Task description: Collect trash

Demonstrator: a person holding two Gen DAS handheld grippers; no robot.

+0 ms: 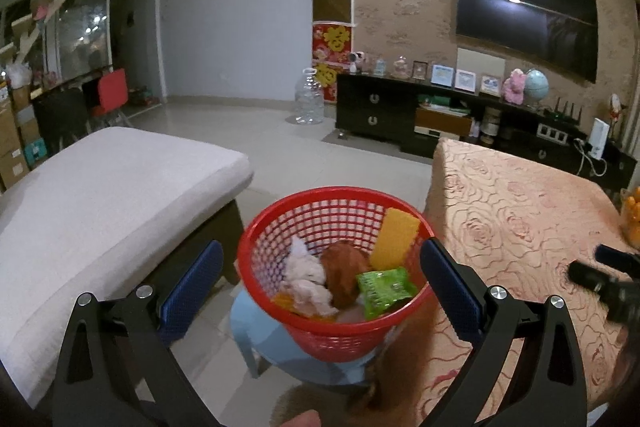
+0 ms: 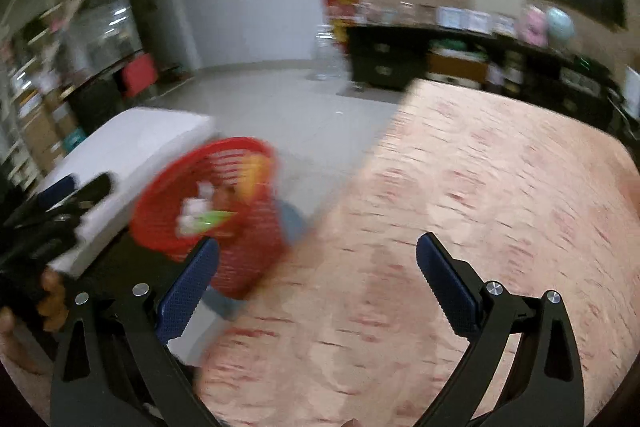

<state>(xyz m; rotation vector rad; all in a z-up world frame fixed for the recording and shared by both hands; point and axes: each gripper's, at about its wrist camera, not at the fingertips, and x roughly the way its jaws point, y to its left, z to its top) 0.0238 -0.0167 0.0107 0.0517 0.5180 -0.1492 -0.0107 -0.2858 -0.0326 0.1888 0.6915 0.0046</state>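
Both tongs stand wide apart and hold nothing: the left gripper [image 1: 320, 287] hangs over the red basket [image 1: 256, 239], the right gripper [image 2: 318, 287] over the pink tablecloth [image 2: 500, 187]. The basket sits on a blue stool [image 1: 248, 331] and holds crumpled tissue [image 1: 306, 277], a green wrapper [image 1: 384, 289], a yellow sponge [image 1: 396, 237] and something brown [image 1: 344, 267].

Both grippers are wide open, nothing in either. Left gripper [image 1: 320, 287] points forward and down, blue pads spread apart. Right gripper [image 2: 318, 283] shows up blurry, its tip at 3 o'clock from the left one.
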